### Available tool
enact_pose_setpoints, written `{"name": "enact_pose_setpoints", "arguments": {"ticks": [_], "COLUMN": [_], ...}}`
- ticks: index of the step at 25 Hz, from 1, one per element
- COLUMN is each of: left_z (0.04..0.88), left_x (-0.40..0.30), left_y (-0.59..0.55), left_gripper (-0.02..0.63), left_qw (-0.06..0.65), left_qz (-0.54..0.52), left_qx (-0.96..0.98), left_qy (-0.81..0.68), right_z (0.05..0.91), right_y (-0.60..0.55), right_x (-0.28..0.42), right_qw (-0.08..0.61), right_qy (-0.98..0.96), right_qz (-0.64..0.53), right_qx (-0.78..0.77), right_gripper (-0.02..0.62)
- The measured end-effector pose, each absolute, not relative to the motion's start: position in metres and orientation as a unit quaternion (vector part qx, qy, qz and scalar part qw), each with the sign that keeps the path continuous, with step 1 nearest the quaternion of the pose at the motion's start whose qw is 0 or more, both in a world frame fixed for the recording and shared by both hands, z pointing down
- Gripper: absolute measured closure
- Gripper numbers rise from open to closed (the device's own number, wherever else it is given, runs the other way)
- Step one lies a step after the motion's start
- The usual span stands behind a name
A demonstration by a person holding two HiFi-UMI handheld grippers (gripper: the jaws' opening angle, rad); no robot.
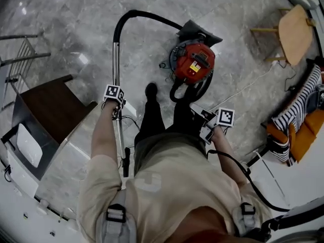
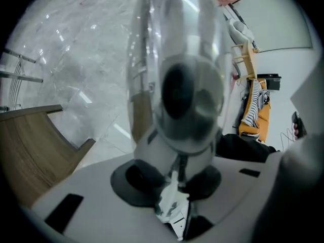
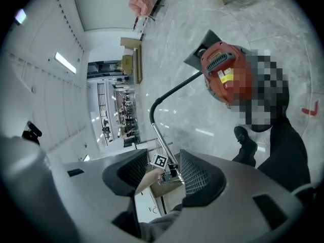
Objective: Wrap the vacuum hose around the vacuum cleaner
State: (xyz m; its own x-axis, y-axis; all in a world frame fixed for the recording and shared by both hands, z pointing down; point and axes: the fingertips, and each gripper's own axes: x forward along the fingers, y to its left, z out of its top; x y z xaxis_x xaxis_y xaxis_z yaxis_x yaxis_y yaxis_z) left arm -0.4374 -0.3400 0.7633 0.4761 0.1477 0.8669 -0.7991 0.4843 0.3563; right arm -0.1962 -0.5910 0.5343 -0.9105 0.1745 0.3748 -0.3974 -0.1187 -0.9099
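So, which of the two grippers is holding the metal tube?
The left gripper: its jaws clamp the metal tube, while the right gripper stands open and empty.

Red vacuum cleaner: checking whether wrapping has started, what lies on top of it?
Only a black handle and yellow label show on the red vacuum cleaner; no hose crosses it. The black hose loops on the floor beside it. Its underside is hidden.

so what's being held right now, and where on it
The left gripper is shut on the metal tube, about midway along its length. The right gripper is open and empty.
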Motion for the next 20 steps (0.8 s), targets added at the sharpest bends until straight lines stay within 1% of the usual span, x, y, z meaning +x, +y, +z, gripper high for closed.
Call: {"name": "enact_pose_setpoints", "arguments": {"ticks": [5, 9, 14, 17, 20], "left_z": [0.785, 0.799, 0.817, 0.820, 0.821], "left_x": [-0.466, -0.481, -0.483, -0.481, -0.481], "left_y": [-0.316, -0.301, -0.305, -0.311, -0.321], "left_gripper": [0.503, 0.502, 0.499, 0.499, 0.499], "left_qw": [0.743, 0.704, 0.658, 0.652, 0.647], "left_qz": [0.335, 0.374, 0.391, 0.397, 0.408], "left_qx": [0.409, 0.420, 0.448, 0.450, 0.441], "left_qy": [-0.411, -0.435, -0.462, -0.463, -0.470], "right_z": [0.536, 0.541, 0.549, 0.550, 0.555], "right_y": [-0.543, -0.516, -0.510, -0.505, -0.496], "right_x": [-0.227, -0.219, -0.198, -0.188, -0.167], "right_qw": [0.234, 0.249, 0.231, 0.218, 0.191], "right_qy": [-0.634, -0.616, -0.610, -0.614, -0.610], "right_qz": [0.733, 0.742, 0.748, 0.748, 0.758], "right_qx": [0.076, 0.093, 0.123, 0.126, 0.129], "right_gripper": [0.397, 0.397, 0.397, 0.397, 0.397]}}
